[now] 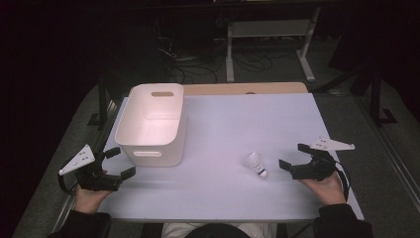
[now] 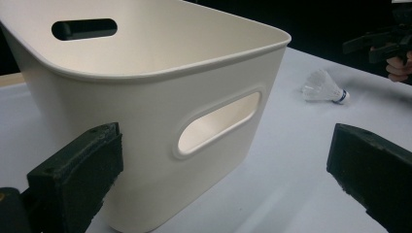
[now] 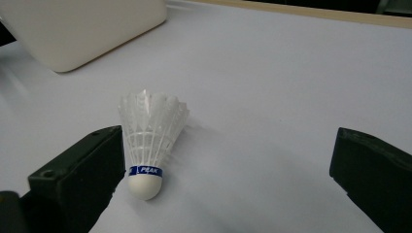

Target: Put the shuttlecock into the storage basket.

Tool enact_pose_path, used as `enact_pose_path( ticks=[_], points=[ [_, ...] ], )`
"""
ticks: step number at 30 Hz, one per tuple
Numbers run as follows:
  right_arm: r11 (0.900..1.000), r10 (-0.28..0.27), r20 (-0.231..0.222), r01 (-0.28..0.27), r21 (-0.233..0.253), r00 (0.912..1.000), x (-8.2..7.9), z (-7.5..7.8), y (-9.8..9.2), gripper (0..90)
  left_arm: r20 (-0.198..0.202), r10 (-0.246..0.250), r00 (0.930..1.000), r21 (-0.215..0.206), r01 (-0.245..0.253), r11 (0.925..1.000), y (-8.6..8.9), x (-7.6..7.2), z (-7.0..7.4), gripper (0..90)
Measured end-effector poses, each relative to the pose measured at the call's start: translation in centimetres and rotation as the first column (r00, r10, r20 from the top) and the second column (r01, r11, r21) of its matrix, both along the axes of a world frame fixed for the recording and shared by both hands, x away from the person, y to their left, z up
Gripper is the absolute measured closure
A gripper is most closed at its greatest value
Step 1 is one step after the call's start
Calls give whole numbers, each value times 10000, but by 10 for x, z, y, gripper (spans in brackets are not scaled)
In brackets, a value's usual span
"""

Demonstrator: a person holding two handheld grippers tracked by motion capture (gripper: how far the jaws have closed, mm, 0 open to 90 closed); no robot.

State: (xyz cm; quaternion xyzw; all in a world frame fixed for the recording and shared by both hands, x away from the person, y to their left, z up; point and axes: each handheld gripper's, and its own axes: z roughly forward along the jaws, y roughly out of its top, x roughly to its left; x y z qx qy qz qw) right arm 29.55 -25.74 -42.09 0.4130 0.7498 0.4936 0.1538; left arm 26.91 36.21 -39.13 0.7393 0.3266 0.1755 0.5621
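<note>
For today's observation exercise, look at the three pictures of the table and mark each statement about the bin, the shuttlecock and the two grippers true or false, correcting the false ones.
1. The shuttlecock lies inside the white bin. False: it lies on the table, to the right of the bin, which looks empty.
2. The right gripper is open, with nothing between its jaws. True.
3. The left gripper is clamped on the bin's handle slot. False: it is open and apart from the bin.
4. The shuttlecock's cork end points towards the right gripper. True.
5. The shuttlecock has a red band. False: the band is blue.
</note>
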Motion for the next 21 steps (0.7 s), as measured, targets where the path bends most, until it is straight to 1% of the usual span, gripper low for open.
enact_pose_path(
  ticks=[4,9,11,14,21],
  points=[
    [9999,57,-21,-57,100,10000,-1,1,1,0,8,-7,10000,-11,7,10000,0,0,0,0],
    [9999,111,6,-111,83,9999,-1,2,3,0,18,-10,10000,0,10,10000,0,0,0,0],
    [9999,118,-32,-118,87,9999,-1,3,3,0,11,-9,10000,-12,9,10000,0,0,0,0],
    [10000,47,-237,-45,73,9997,0,4,4,0,9,-52,10000,-25,52,10000,0,0,0,0],
    [9996,206,-329,-213,-200,9992,2,7,9,0,11,-60,10000,-26,60,10000,0,-1,0,0]
  ],
)
